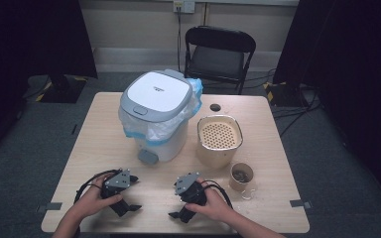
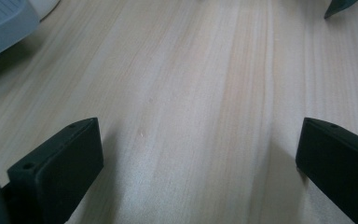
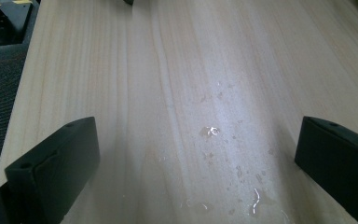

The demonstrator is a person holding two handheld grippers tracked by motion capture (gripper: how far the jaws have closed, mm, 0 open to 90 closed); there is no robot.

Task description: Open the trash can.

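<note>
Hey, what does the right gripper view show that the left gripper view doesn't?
In the right gripper view: water droplets spilled on the wood, plus the table's edge with dark carpet beyond it. In the left gripper view: a corner of the bin's grey pedal at top left, and a dark jaw tip of the other gripper at top right. Both share the pale wooden table seen between two wide-open black jaws with nothing held.

The pale wooden counter (image 1: 104, 144) carries a lidded bin (image 1: 156, 116), a perforated beige container (image 1: 219, 140), a paper cup (image 1: 240, 177) and water droplets (image 3: 223, 168).
</note>
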